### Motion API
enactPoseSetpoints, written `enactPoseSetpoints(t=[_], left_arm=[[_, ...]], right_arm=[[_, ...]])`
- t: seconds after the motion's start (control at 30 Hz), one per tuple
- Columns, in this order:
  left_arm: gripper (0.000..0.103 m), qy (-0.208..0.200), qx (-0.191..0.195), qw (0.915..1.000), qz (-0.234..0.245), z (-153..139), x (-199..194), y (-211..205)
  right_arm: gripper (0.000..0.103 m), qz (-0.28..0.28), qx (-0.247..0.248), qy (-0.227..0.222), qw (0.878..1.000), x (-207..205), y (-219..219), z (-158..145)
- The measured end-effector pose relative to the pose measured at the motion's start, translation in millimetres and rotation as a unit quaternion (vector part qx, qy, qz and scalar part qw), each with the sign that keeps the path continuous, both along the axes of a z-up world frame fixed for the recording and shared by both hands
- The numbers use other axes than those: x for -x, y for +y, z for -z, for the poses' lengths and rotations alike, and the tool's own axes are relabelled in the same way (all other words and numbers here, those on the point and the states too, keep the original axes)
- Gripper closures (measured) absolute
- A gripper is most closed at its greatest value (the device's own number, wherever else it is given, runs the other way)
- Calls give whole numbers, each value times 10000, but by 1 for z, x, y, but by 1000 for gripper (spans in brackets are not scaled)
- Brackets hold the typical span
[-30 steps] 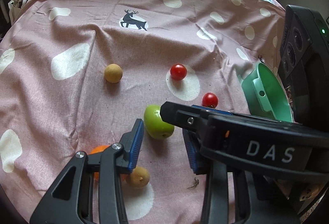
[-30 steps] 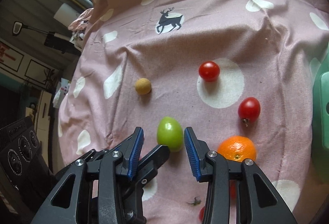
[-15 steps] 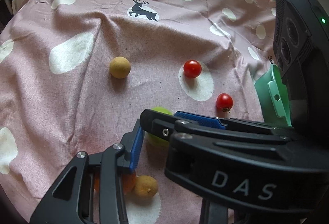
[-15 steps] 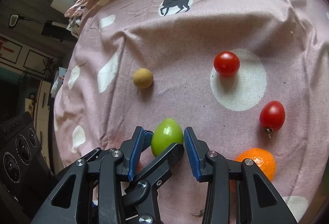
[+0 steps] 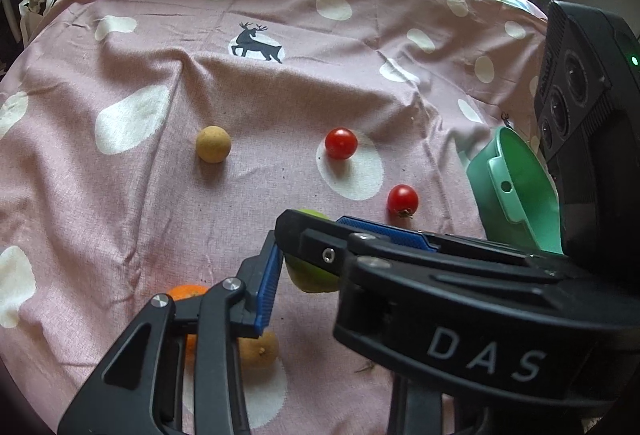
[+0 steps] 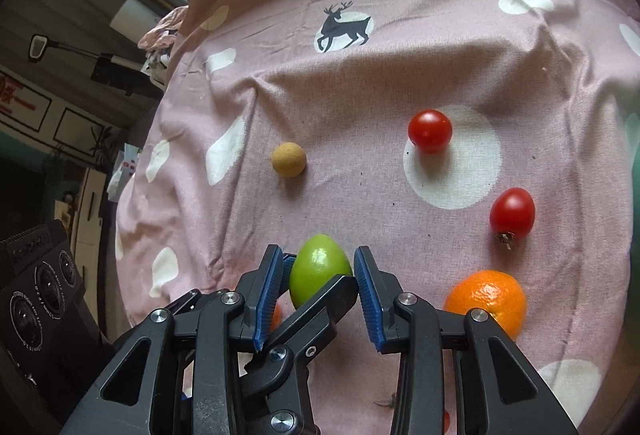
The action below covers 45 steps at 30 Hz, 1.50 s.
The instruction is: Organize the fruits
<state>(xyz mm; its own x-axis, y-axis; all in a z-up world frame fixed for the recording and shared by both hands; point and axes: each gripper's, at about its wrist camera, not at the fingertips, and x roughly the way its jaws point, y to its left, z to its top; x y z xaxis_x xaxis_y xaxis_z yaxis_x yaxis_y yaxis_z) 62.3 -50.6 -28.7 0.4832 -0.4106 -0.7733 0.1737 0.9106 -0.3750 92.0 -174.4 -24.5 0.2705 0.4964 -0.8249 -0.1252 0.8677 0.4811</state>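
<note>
Closing both claws, left claw [image 6: 316, 285] pinching green fruit [image 6: 320, 267], right claw [image 6: 318, 293] flanking it.

**Both grippers crossed on one spot**

My left gripper [image 5: 310, 275] points steeply down; its jaws have just been closing and now pinch the green fruit [image 6: 318, 259], one blue pad [image 5: 269, 285] flat on its side; my right gripper [image 6: 319, 267] is pitched down too and crosses over the left one, its jaws narrow, straddling the same fruit; its pads [image 6: 366, 295] sit just beside the fruit without clearly pressing it.
</note>
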Motion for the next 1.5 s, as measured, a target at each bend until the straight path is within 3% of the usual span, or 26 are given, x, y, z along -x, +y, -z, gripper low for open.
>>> enactPoseSetpoints(t=[0.47,0.93,1.5], left_arm=[[70,-794,-144,9964,247,-36,42,-28],[70,-1419,-274,9892,240,-74,62,-48],[71,-1841,-334,9808,550,-102,67,-97]], right_arm=[[63,299,-291,-872,9953,48,-31,-36],[63,333,-469,-1476,9874,69,-50,-73],[63,758,-726,-1864,9769,83,-101,-98]])
